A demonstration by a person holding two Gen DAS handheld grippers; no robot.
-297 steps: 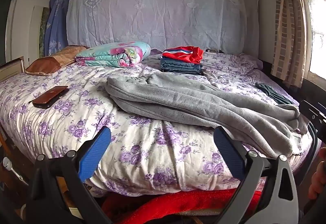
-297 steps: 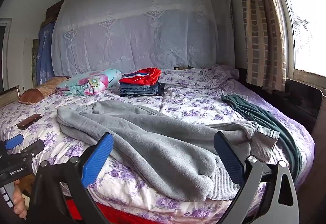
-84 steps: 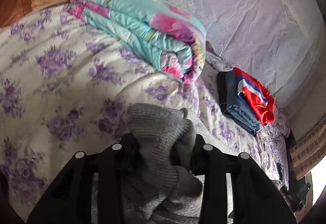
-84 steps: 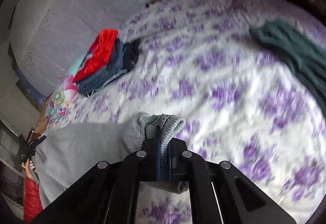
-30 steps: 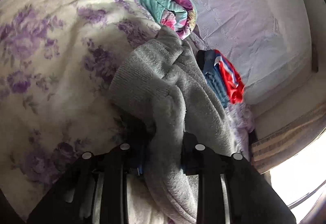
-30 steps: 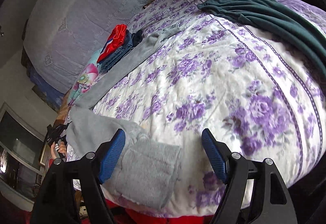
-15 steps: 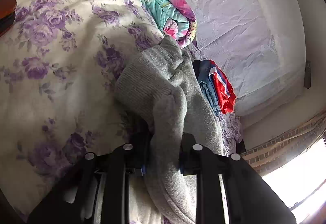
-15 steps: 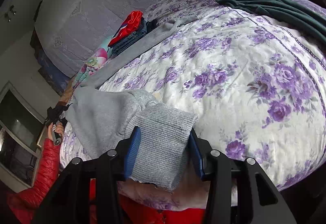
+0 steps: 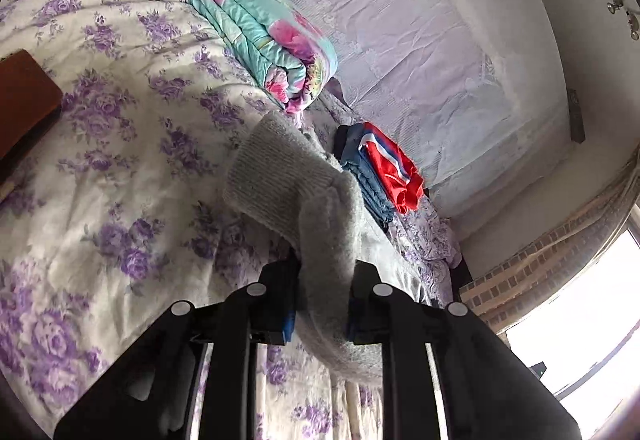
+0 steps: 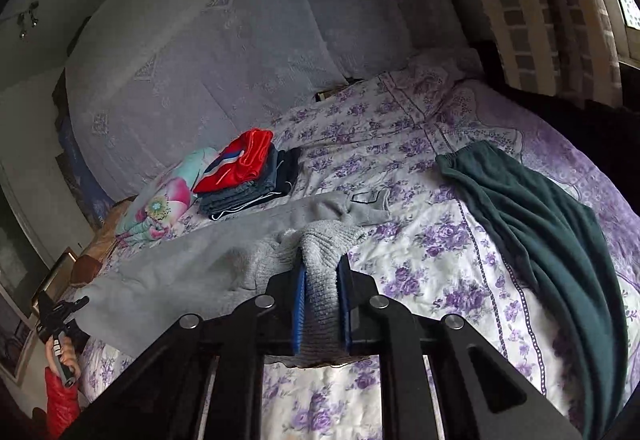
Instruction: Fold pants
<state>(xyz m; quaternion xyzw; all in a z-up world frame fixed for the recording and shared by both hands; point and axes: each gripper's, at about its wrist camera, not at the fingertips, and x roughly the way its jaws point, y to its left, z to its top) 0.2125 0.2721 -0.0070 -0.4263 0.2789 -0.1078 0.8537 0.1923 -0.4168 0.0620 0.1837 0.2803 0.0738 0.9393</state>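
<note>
grey pants (image 10: 192, 272) between both grippers' fingers (image 10: 299, 308)

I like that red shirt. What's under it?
Under the red folded garment lies a stack of folded blue and dark clothes; how many, and what lies beneath them, is covered.

The right gripper (image 10: 321, 304) has just been closing and now pinches a ribbed cuff of the grey pants (image 10: 188, 272), which stretch away to the left across the flowered bed (image 10: 432, 272). Beyond the pants sits a stack of folded clothes (image 10: 244, 176), red on top. To their right lie dark green pants (image 10: 540, 224). At the far left, a hand (image 10: 60, 354) holds the left gripper (image 10: 60, 310).
</note>
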